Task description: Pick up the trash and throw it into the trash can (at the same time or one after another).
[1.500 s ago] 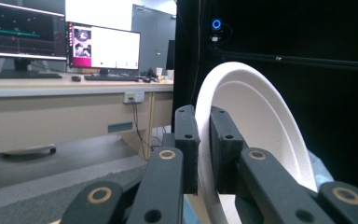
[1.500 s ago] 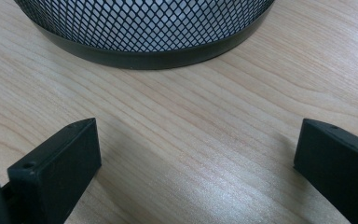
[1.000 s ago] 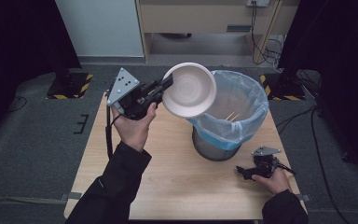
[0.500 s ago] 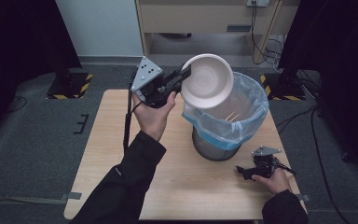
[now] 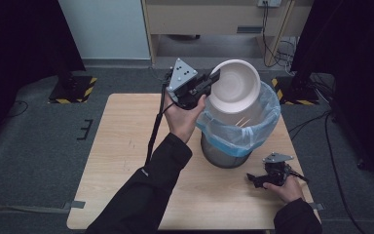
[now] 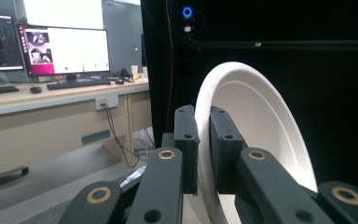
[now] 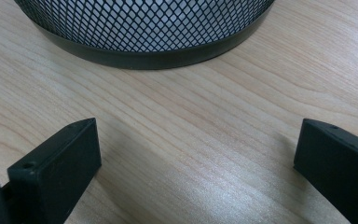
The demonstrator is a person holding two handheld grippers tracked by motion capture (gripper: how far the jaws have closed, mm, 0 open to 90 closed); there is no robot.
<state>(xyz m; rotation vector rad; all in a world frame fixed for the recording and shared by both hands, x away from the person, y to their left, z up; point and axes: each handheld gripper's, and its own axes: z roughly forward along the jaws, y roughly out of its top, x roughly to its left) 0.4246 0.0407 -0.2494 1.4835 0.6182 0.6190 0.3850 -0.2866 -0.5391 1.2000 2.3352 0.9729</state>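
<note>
High view: my left gripper is clamped on the rim of the white bowl, tilted over the lined mesh bin on the pale wood table — grey carpet around. My right gripper rests beside the bin, jaws wide apart.
</note>
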